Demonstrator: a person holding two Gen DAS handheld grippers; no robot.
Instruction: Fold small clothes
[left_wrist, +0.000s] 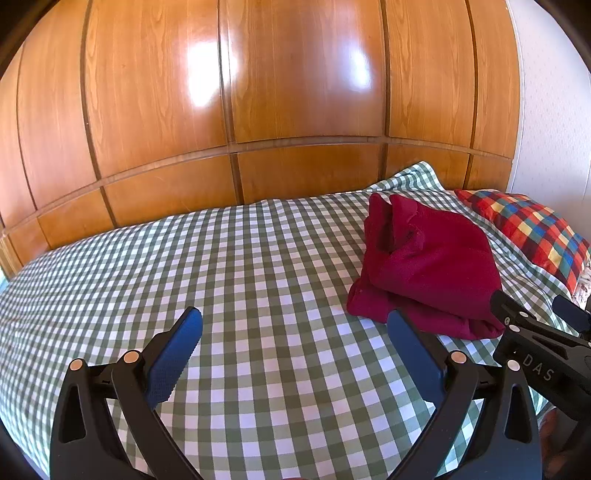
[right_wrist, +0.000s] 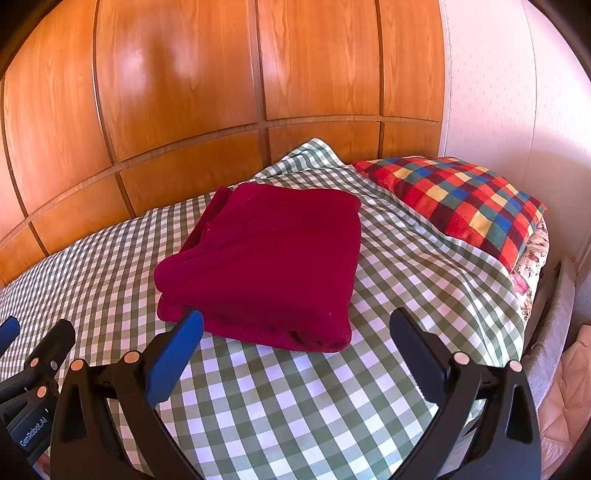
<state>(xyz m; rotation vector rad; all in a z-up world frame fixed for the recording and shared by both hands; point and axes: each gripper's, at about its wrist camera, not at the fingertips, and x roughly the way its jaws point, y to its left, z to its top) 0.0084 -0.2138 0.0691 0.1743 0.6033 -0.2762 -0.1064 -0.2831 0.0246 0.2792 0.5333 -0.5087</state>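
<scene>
The left gripper (left_wrist: 295, 332) is hovering with its jaws spread wide, blue pads (left_wrist: 173, 358) facing inward and gripping nothing. The right gripper (right_wrist: 295, 332) is likewise hanging open and empty. Both are pointing forward side by side, each showing at the edge of the other's view.

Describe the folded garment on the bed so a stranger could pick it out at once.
Start at the bed covered in a green-and-white checked sheet, in front of the wooden wardrobe doors. On the sheet, left of the multicoloured checked pillow, lies the dark red garment, folded into a thick rectangular stack. It is the only plain, single-coloured thing there; everything around it is checked.
</scene>
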